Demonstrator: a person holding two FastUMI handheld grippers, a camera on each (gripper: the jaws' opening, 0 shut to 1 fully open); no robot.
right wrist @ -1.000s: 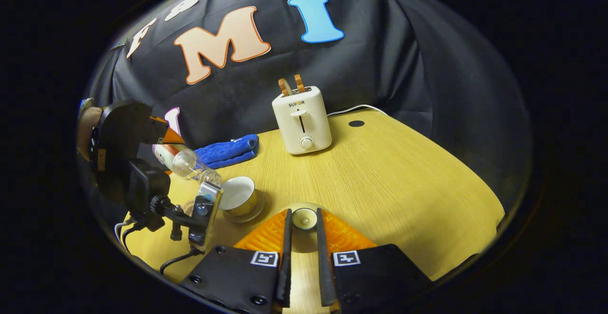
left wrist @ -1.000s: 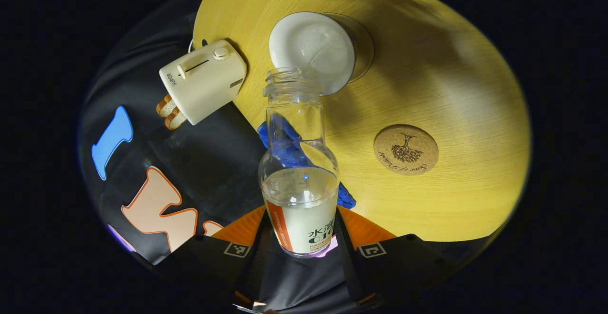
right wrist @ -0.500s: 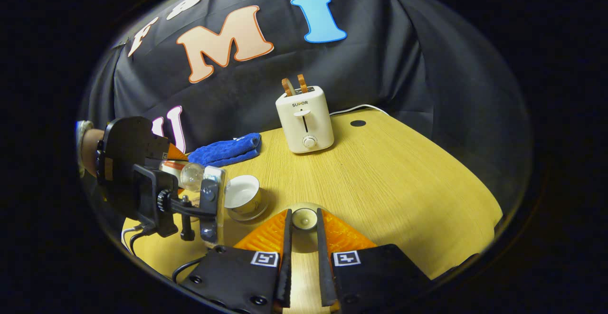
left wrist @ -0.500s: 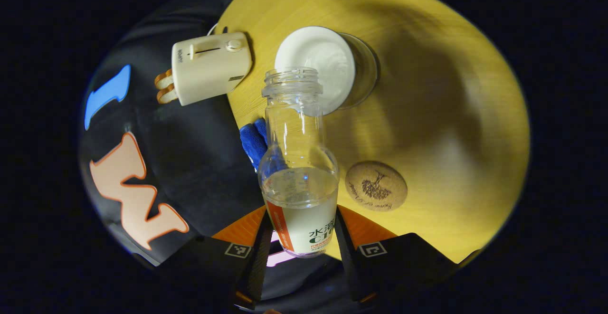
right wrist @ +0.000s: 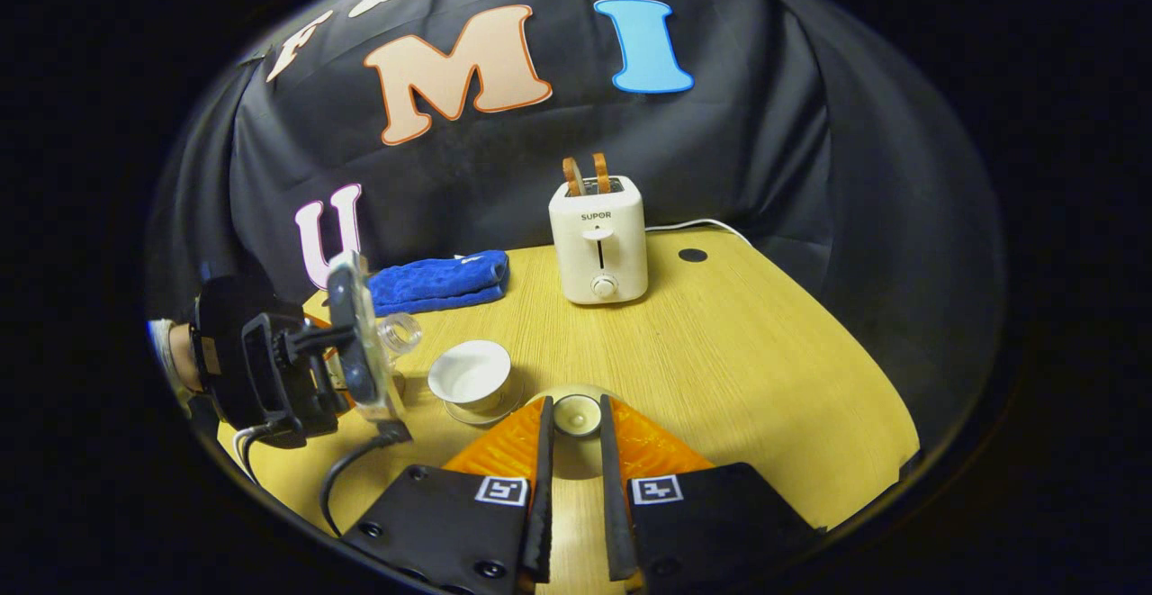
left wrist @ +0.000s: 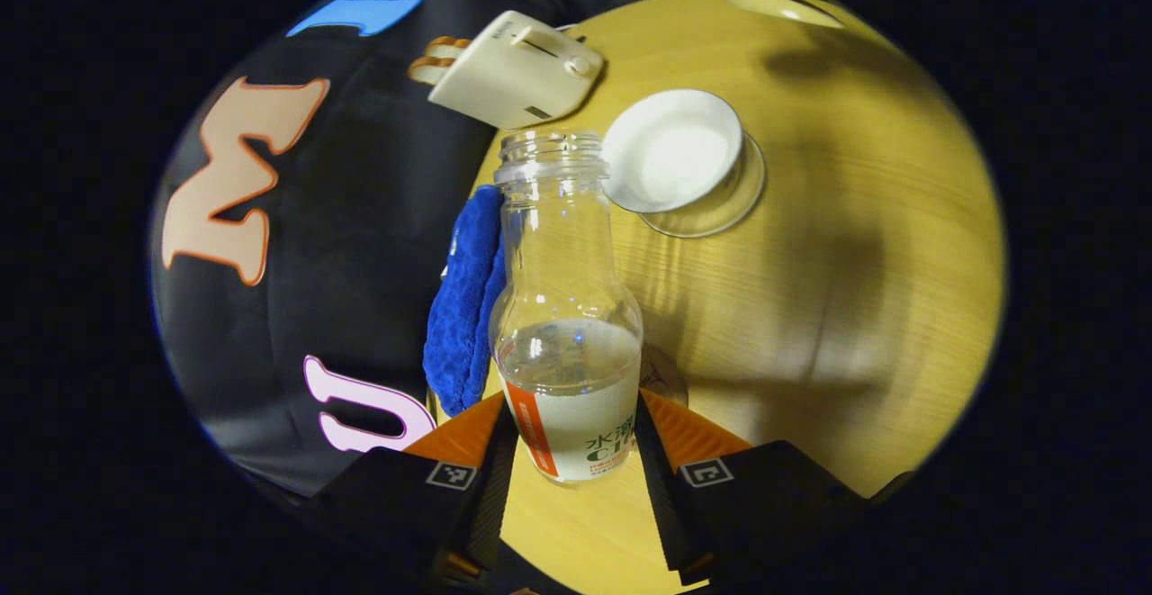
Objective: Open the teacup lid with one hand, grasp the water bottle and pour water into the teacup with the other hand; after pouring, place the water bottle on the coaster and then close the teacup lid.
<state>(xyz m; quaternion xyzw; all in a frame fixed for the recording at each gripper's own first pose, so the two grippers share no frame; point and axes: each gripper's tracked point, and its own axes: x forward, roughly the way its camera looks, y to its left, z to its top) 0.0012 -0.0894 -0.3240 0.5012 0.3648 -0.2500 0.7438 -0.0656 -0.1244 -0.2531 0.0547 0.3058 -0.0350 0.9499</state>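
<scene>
Pouring looks done: my left tool [left wrist: 571,451] grips the bottle [left wrist: 567,307], my right tool [right wrist: 572,451] pinches the lid [right wrist: 577,415]; next, the coaster [left wrist: 664,377].

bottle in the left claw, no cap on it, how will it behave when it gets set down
The bottle is uncapped and part full, so tilting it could spill water. Most of the water sits low, which probably steadies it upright, though its tall, narrow neck may let it tip if nudged. The clear wall looks smooth, so it might slip in the left claw under a light grip.
</scene>
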